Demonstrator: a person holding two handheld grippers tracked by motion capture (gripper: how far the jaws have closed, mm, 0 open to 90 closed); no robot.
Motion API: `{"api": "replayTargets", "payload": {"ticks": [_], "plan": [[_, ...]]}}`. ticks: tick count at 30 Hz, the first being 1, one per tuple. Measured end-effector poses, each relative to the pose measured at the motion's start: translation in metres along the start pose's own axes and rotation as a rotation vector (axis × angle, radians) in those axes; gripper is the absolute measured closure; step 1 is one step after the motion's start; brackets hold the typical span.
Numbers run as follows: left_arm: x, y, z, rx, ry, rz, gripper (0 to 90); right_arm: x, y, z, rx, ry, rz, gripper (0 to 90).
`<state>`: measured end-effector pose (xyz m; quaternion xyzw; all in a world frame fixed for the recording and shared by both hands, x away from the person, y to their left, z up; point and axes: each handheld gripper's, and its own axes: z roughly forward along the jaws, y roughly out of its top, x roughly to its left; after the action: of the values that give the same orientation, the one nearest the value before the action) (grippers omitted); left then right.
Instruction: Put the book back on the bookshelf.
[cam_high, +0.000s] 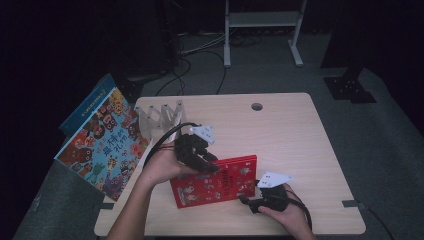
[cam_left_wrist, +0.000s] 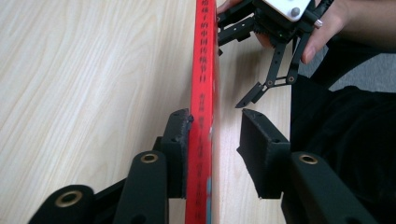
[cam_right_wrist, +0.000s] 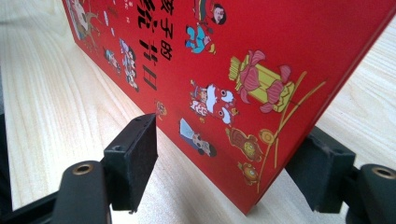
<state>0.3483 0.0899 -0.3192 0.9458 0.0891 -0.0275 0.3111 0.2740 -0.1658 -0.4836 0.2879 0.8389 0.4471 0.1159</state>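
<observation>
Two grippers are working on one red book (cam_high: 216, 181) in the high view: it is lying near the front of the table (cam_high: 300, 135), with the left gripper (cam_high: 212, 167) reaching over its left end and the right gripper (cam_high: 245, 200) sitting at its lower right corner. A second, blue picture book (cam_high: 102, 142) is leaning at the table's left edge, beside a clear rack (cam_high: 160, 117).

Looking along the left gripper (cam_left_wrist: 215, 126), the red book (cam_left_wrist: 201, 93) is standing on edge between the jaws; one pad is touching its spine, the other is standing clear, so the jaws are open around it.

Looking along the right gripper (cam_right_wrist: 233, 140), the jaws are sitting on either side of the red book's (cam_right_wrist: 261, 60) corner; the near pad is standing off the cover, and the far pad is partly hidden, so a grip is not shown.
</observation>
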Motion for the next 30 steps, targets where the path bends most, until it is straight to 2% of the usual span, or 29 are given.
{"api": "replayTargets", "payload": {"ticks": [3,7,8,11,15,17,22,25,28,30], "plan": [[0.000,0.007,0.004,0.018,-0.005,0.008,60.1,0.000,0.000,0.000,0.000,-0.001,-0.001,28.3],[-0.001,0.019,0.011,0.021,-0.032,0.022,59.1,0.001,0.000,0.001,-0.005,-0.003,-0.008,28.3],[-0.003,0.025,0.016,0.023,-0.047,0.036,58.9,0.002,0.000,0.002,-0.008,-0.001,-0.015,28.5],[-0.007,0.035,0.024,0.039,-0.058,0.050,58.9,0.004,0.000,0.003,-0.008,-0.003,-0.028,28.7],[-0.010,0.042,0.034,0.054,-0.083,0.060,60.1,0.005,0.000,0.003,-0.010,0.000,-0.036,29.7],[-0.015,0.047,0.043,0.079,-0.076,0.076,61.2,0.006,-0.001,0.004,-0.007,0.000,-0.047,30.0],[-0.015,0.049,0.051,0.107,-0.057,0.072,61.6,0.007,-0.001,0.004,0.003,-0.002,-0.046,30.0],[-0.013,0.051,0.054,0.113,-0.053,0.061,63.8,0.004,-0.002,0.003,0.002,-0.021,-0.061,29.1],[-0.012,0.054,0.057,0.130,-0.050,0.061,65.7,-0.005,-0.007,-0.005,0.020,-0.058,-0.045,26.8],[-0.012,0.055,0.058,0.136,-0.049,0.060,66.3,-0.007,-0.008,-0.007,0.020,-0.067,-0.037,26.1]]}}
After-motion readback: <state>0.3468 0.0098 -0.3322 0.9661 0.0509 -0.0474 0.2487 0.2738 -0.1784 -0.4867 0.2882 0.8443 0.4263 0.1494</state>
